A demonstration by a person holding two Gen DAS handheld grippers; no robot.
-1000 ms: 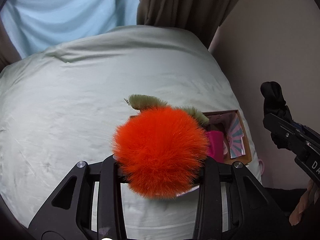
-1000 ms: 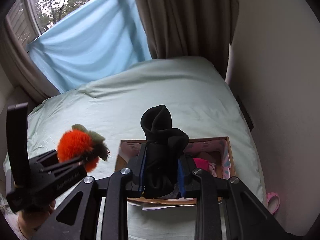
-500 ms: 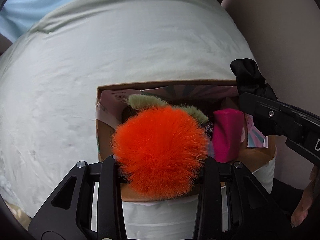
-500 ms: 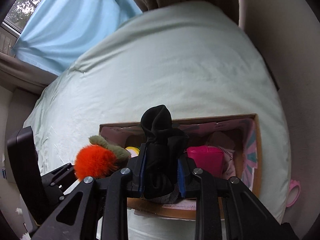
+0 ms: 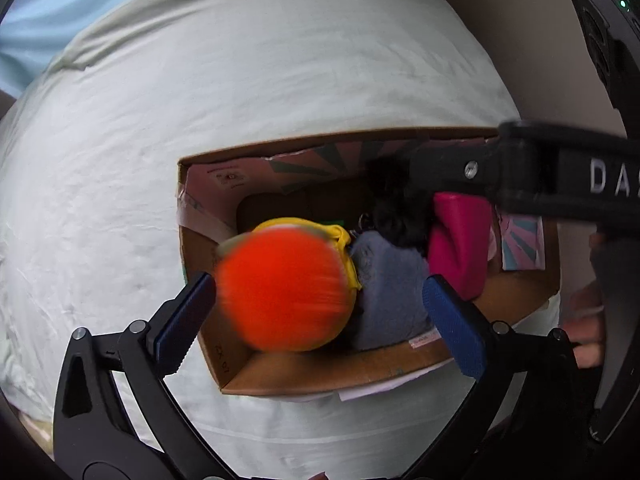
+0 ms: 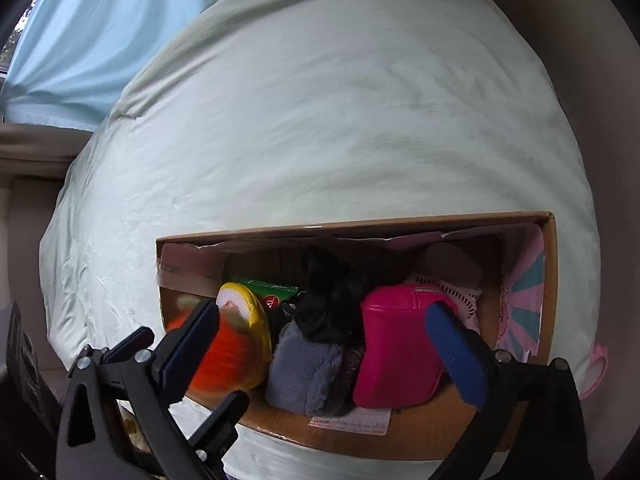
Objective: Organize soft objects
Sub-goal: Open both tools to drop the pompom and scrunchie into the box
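big bed with pale green sheet [image 6: 340, 120] | light blue cloth [image 6: 100, 28] hanging behind the bed | plain wall [image 5: 520, 40] on the right | small pink thing [image 6: 596, 368] by bed edge

The box [image 6: 548, 280] sits on the bed [image 6: 340, 120]. Inside the box, the fluffy ball [image 5: 280, 292] lies left, the fleece piece [image 6: 308, 372] middle, the pouch [image 6: 394, 352] right, the dark cloth [image 6: 332, 304] behind.

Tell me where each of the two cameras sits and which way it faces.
Left wrist: on the left gripper, looking down into the cardboard box at the blurred orange plush; its open fingers show.
Right wrist: on the right gripper, facing the box over the black cloth; its open fingers show.
Shared: the box, the pink pouch.
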